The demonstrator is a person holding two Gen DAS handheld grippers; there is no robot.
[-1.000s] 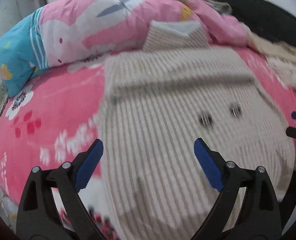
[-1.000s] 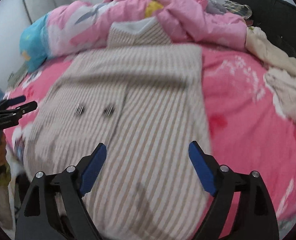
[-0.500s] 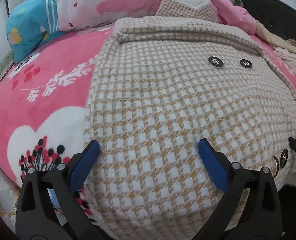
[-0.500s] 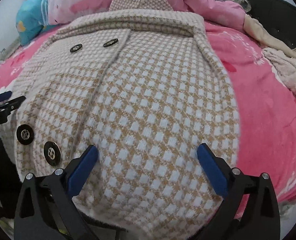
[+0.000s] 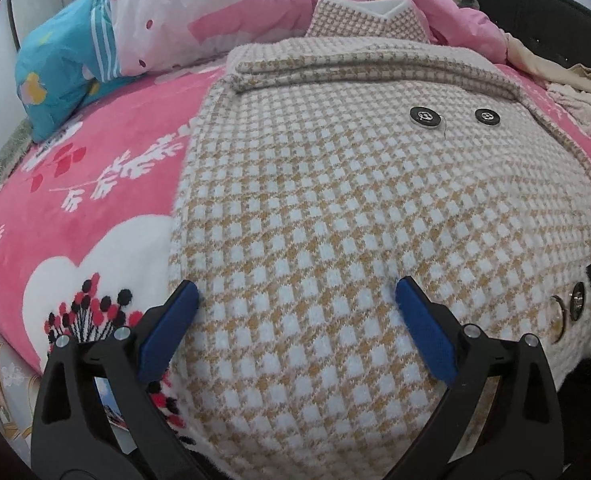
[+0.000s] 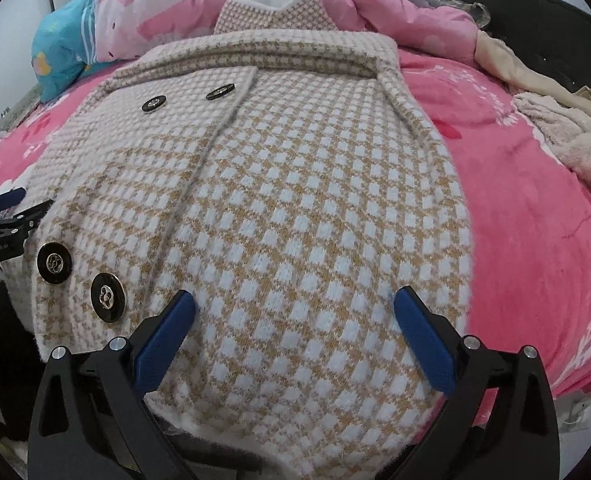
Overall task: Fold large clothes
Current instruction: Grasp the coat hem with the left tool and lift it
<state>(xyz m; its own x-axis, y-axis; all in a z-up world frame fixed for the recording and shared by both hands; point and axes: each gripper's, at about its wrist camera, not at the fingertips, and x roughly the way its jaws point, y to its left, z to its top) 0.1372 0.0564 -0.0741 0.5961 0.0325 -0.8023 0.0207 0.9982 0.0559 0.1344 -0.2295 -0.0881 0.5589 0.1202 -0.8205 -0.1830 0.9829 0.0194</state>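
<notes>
While the houndstooth coat (image 5: 335, 208) lies flat on the pink bed blanket (image 5: 95, 200), its hem at the near edge of the bed and its collar (image 6: 271, 12) against the pink quilt (image 6: 375, 8), the step in hand looks to be taking the hem to fold it toward the collar. Both tools have just been opening and now stand wide, with coat fabric under them but nothing pinched. The left tool (image 5: 295, 320) is over the hem near the coat's left border; the right tool (image 6: 295, 316) is over the hem near the right border, just beside the two big metal buttons (image 6: 79, 276). To do it well, each tool should probably close on the whole thick hem, both at the same distance from the borders, so the fold goes straight. Room for the fold is open up to the folded sleeves (image 6: 275, 56). At the right, loose beige clothes (image 6: 567, 128) lie well apart. The blue pillow (image 5: 63, 72) is also well apart from the coat.
</notes>
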